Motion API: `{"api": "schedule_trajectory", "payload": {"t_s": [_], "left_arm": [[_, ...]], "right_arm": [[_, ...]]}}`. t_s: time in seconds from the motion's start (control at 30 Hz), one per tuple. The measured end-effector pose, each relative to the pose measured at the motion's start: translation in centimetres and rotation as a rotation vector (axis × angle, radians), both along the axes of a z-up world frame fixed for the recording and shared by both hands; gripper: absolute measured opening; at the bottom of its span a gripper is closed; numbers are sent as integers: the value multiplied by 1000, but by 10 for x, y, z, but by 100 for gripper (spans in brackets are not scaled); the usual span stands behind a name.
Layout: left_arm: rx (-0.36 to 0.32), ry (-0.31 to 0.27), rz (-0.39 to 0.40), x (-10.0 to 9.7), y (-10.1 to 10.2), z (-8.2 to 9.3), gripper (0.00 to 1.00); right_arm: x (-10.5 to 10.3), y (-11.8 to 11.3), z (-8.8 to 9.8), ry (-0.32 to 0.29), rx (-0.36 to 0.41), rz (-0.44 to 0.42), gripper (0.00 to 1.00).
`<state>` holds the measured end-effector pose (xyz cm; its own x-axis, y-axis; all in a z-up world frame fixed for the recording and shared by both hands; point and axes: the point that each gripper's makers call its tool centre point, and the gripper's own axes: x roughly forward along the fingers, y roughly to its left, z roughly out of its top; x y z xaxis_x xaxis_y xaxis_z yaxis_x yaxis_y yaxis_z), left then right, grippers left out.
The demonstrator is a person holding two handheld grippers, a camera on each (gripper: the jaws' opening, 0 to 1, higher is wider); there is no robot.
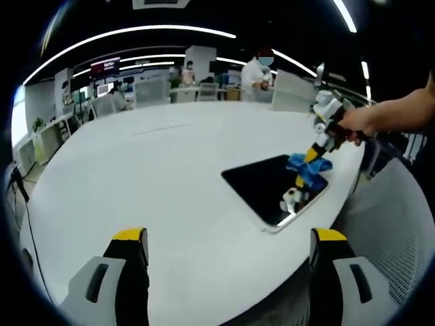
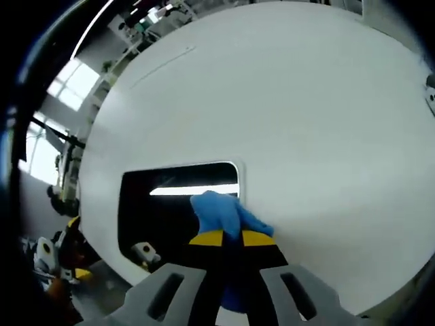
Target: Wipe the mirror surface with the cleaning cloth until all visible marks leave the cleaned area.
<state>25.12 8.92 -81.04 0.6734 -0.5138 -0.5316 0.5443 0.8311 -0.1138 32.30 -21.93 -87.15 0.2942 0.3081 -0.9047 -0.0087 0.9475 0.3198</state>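
one mirror, one blue cloth, two grippers over a white table.

the mirror (image 1: 268,187) lies flat near the edge of the white table (image 1: 149,176), its dark surface reflecting a ceiling light in the right gripper view. the right gripper (image 2: 232,238) has its jaws pressed together, pinching the blue cleaning cloth (image 2: 221,210), which rests on the mirror's surface by its edge. the left gripper (image 1: 230,251) hangs above the table with its jaws spread wide and nothing between them. a hand (image 1: 363,121) holds the right gripper. no containers are visible.
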Motion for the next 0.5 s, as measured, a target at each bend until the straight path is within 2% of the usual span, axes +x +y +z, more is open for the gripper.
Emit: {"api": "schedule_trajectory", "payload": {"t_s": [0.2, 0.5], "left_arm": [[0, 0, 2, 0, 0, 0, 99], [4, -3, 6, 1, 1, 0, 99]], "right_arm": [[0, -1, -2, -8, -4, -4, 2], [-14, -1, -1, -4, -6, -4, 2]]}}
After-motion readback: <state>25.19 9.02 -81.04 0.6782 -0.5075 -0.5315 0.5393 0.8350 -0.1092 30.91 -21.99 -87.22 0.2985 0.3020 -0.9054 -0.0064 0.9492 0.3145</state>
